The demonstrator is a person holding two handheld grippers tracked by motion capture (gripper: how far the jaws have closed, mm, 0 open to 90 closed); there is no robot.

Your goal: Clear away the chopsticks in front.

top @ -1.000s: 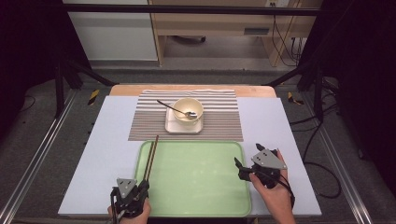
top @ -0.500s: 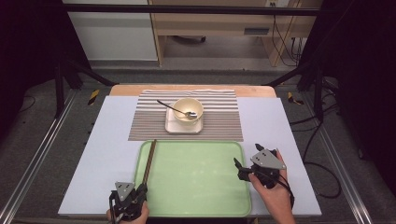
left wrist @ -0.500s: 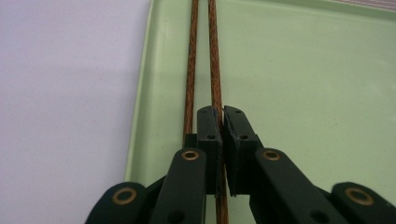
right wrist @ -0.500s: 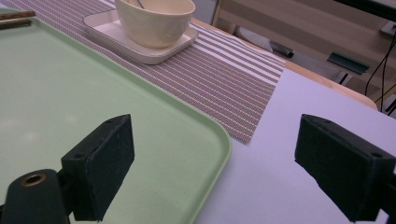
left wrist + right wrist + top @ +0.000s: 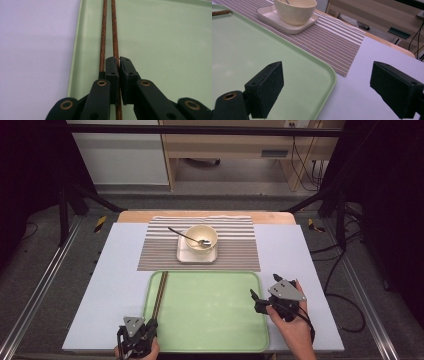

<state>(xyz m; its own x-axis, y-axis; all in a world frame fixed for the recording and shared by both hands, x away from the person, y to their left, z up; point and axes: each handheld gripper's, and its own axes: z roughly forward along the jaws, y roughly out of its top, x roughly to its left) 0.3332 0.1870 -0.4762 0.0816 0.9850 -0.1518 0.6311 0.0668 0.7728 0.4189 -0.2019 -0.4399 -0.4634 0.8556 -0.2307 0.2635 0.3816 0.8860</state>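
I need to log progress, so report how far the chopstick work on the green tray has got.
Done: both chopsticks lie along the left edge of the green tray. In hand: the left gripper is shut on the right-hand stick, while the other lies just beside its jaw. The right gripper hangs open over the tray's right rim, holding nothing. Left, probably: the bowl and spoon sit untouched on the striped mat.
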